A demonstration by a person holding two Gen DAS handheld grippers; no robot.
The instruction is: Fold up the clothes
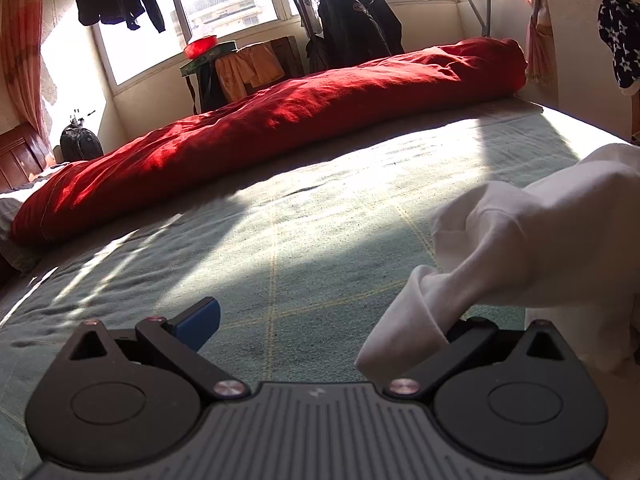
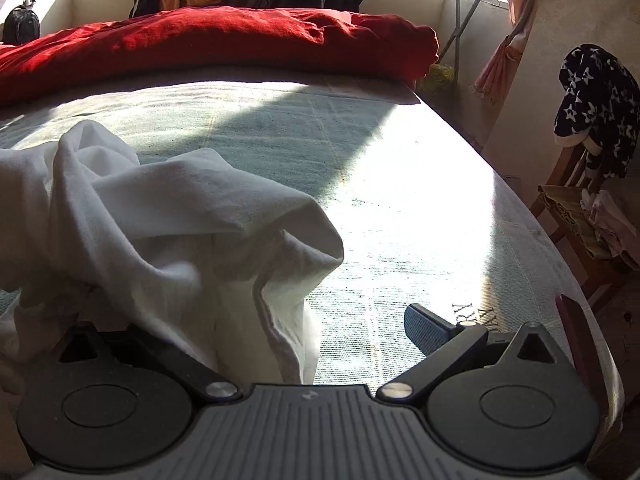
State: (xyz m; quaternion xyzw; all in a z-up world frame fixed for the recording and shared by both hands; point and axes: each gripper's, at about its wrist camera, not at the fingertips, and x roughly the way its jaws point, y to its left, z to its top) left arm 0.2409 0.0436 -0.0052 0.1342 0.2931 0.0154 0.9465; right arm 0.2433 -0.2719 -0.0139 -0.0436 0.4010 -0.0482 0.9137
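Observation:
A crumpled white garment (image 1: 532,232) lies on the green checked bedspread (image 1: 280,240), bunched at the right of the left wrist view. My left gripper (image 1: 320,320) is open; its left blue pad (image 1: 200,322) is bare, and a fold of the garment drapes over its right finger. In the right wrist view the white garment (image 2: 160,216) is heaped at the left. My right gripper (image 2: 264,332) is open too. Its right finger pad (image 2: 424,330) hovers over the bedspread (image 2: 400,200), while its left finger is hidden under the cloth.
A rolled red quilt (image 1: 280,120) lies along the far side of the bed. Behind it stand a clothes rack with dark jackets (image 1: 356,20) and a small table. A chair with a star-patterned garment (image 2: 596,108) stands off the bed's right edge.

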